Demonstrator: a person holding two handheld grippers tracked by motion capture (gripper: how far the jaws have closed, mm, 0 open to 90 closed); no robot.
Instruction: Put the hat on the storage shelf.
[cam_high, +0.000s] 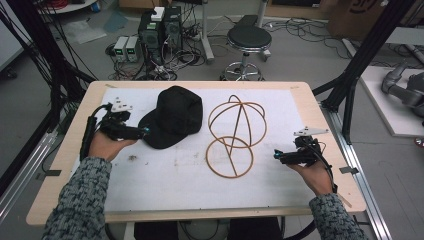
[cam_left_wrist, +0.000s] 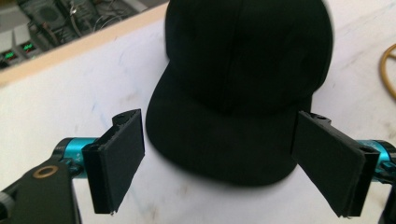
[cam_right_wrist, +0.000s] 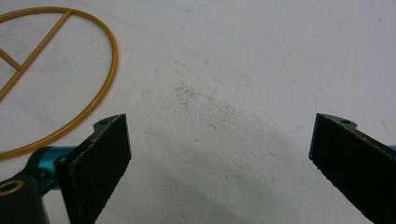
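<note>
**Barely begun: cap and wire frame both untouched**

Plainly, nothing is gripped. The left gripper has its jaws spread wide around the brim of the black cap, without touching it as far as I can tell. The cap lies flat towards the worktop's far edge, left of centre. The right gripper, jaws also apart, hovers near the right edge, just beside the yellow wire frame. Judging by this, every step remains.

Left gripper: jaws spread wide, nothing between the pads. Black baseball cap lies on the white table cover, its brim toward the gripper, near the wooden far edge.
</note>
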